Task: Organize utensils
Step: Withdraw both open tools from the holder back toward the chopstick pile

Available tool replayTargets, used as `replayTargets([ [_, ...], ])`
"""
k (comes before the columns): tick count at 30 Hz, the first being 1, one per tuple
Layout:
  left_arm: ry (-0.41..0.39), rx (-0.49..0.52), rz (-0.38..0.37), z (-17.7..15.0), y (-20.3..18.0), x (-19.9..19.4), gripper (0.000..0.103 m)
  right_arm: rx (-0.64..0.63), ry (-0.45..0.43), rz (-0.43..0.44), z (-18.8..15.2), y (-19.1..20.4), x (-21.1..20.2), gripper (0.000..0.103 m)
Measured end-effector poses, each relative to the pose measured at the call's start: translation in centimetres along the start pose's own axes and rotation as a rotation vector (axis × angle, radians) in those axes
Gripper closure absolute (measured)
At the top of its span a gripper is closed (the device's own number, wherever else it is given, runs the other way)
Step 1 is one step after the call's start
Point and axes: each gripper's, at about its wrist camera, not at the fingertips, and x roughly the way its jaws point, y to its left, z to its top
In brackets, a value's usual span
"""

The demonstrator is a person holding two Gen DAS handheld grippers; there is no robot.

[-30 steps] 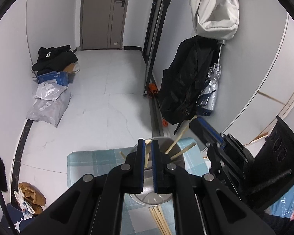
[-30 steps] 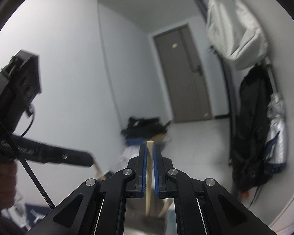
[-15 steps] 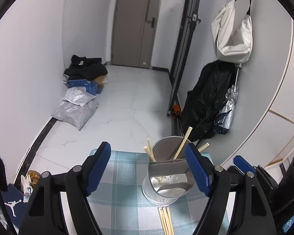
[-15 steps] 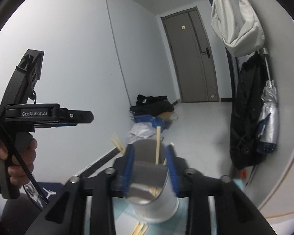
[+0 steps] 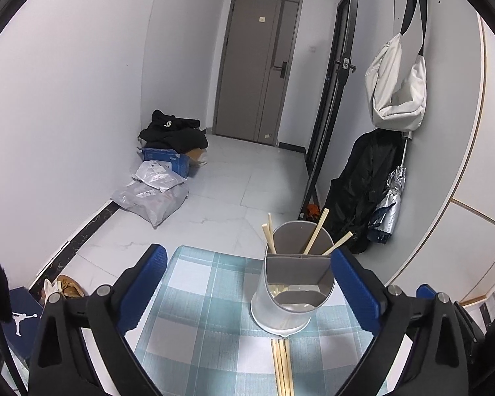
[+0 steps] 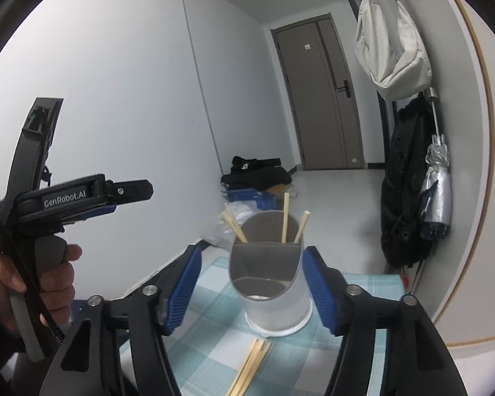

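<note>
A grey utensil holder with a slanted mouth stands on the blue checked tablecloth. Several wooden chopsticks lean inside it. More loose chopsticks lie on the cloth just in front of it. My left gripper is back from the holder, its jaws opening wide with nothing in them. My right gripper is also opening; the holder shows in its gap, with both pads off it. A hand holds the left tool at the left of the right wrist view.
The table ends just past the holder, with white tiled floor beyond. Plastic bags and a blue box lie by the left wall. A dark coat, a folded umbrella and a white bag hang at the right. Shoes sit below left.
Both grippers were shut on a chopstick over the holder. Both have opened and drawn back, and those chopsticks now stand in the holder.
</note>
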Motion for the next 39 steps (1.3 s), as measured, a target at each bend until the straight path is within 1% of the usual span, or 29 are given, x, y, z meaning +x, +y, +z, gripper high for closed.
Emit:
replayTargets([
  [1,-0.003,0.0,0.0,-0.3,0.0,-0.1,0.005,-0.001,-0.002,-0.007,-0.1,0.1,-0.2,0.033],
  [3,-0.008,0.001,0.004,-1.0,0.0,-0.1,0.004,0.001,-0.001,-0.016,-0.5,0.2,-0.4,0.03],
  [6,-0.016,0.009,0.017,-2.2,0.1,-0.3,0.003,0.013,0.01,-0.033,-1.0,0.1,-0.5,0.023],
  [9,-0.018,0.007,0.027,-3.4,0.3,-0.2,0.002,0.01,0.021,-0.057,-1.7,0.0,-0.5,0.023],
  [12,0.002,-0.001,0.022,-4.3,0.7,0.3,0.002,-0.02,0.012,-0.135,-2.3,-0.1,-0.6,0.02],
  [13,0.013,-0.004,0.031,-4.6,0.8,0.6,0.002,-0.025,0.014,-0.155,-2.5,-0.2,-0.5,0.02],
  [15,0.023,-0.016,0.053,-5.1,1.2,1.0,0.002,-0.012,0.031,-0.163,-2.8,-0.7,-0.3,0.02],
  [17,0.043,-0.029,0.053,-5.6,1.6,1.6,0.002,0.008,0.054,-0.17,-3.3,-1.2,0.1,0.02],
  [24,0.092,-0.028,0.067,-7.4,2.1,3.0,0.002,0.042,0.174,-0.168,-5.5,-1.8,2.2,0.02],
  [27,0.107,-0.034,0.059,-7.4,2.5,3.2,0.002,0.052,0.227,-0.162,-6.3,-2.1,3.2,0.02],
  [33,0.131,-0.03,0.098,-7.5,3.4,3.8,0.002,0.077,0.361,-0.165,-8.3,-2.5,5.6,0.02],
  [39,0.159,-0.044,0.086,-7.5,4.4,4.1,0.002,0.102,0.473,-0.163,-9.9,-2.5,8.3,0.02],
])
